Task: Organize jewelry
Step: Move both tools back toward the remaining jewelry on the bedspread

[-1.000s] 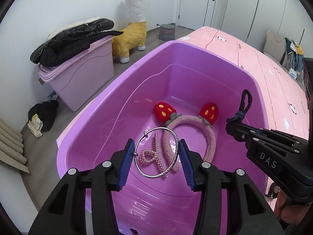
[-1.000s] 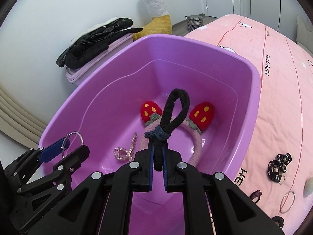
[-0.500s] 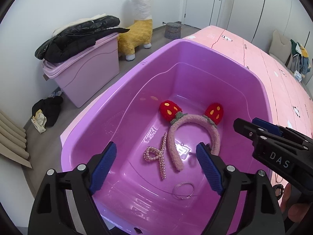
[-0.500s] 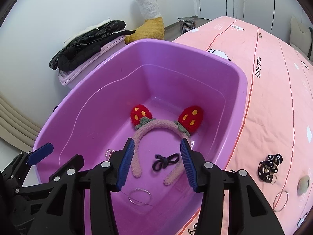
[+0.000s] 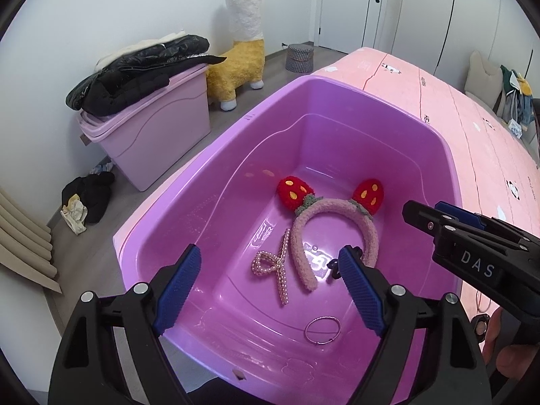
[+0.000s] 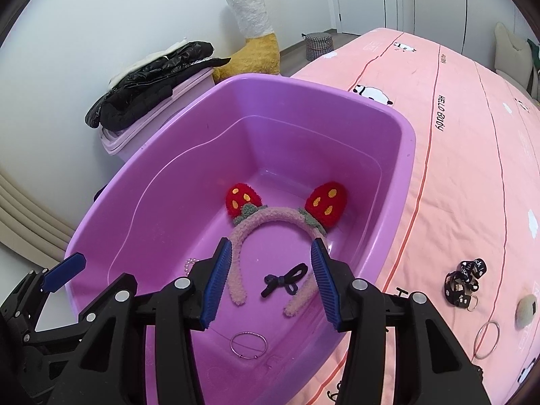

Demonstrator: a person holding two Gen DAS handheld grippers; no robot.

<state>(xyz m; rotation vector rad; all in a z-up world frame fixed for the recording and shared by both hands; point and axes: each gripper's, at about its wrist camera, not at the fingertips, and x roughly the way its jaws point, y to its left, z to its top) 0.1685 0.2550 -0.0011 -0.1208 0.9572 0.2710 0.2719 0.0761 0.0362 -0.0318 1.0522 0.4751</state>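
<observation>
Left wrist view: left gripper, jaws spread and empty, above a purple tub holding a fuzzy pink headband with red strawberry ears, a pearl bow clip and a silver bangle. Right wrist view: right gripper, jaws apart and empty, over a black hair tie lying inside the headband's arc; another bangle lies on the pink bedsheet.

Glossy smooth plastic tub, fuzzy cloth headband, shiny metal bangle, pearly clip

Home bedroom: pink bed, alpaca plush, closet doors.
</observation>
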